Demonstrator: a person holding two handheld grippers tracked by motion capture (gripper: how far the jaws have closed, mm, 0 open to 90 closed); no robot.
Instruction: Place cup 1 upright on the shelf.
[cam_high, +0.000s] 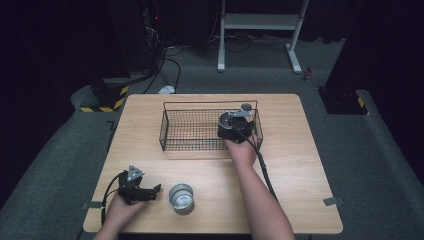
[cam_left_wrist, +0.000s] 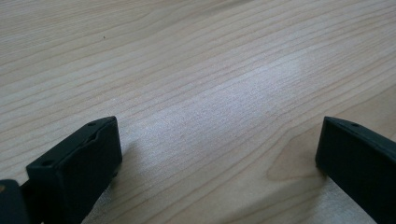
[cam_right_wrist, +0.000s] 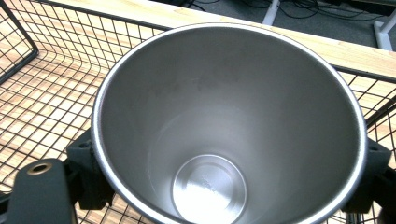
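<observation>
A black wire basket (cam_high: 172, 131) stands at the back middle of the wooden table (cam_high: 290, 165). My right gripper (cam_high: 232, 128) is inside the basket's right end, shut on a steel cup (cam_high: 225, 119). In the right gripper view that steel cup (cam_right_wrist: 224, 121) is upright and empty, its rim clamped between the two jaws of the right gripper (cam_right_wrist: 229, 179), above the basket's wire floor (cam_right_wrist: 42, 93). A second steel cup (cam_high: 181, 197) stands near the table's front edge. Just to its left, my left gripper (cam_high: 155, 190) is open and low over bare wood. The left gripper (cam_left_wrist: 219, 154) has nothing between its jaws.
A small round grey thing (cam_high: 246, 106) shows at the basket's far right corner; I cannot tell what it is. Past the table's far edge are a white stand's legs (cam_high: 295, 60), cables and a yellow-and-black striped base (cam_high: 107, 100) on the floor.
</observation>
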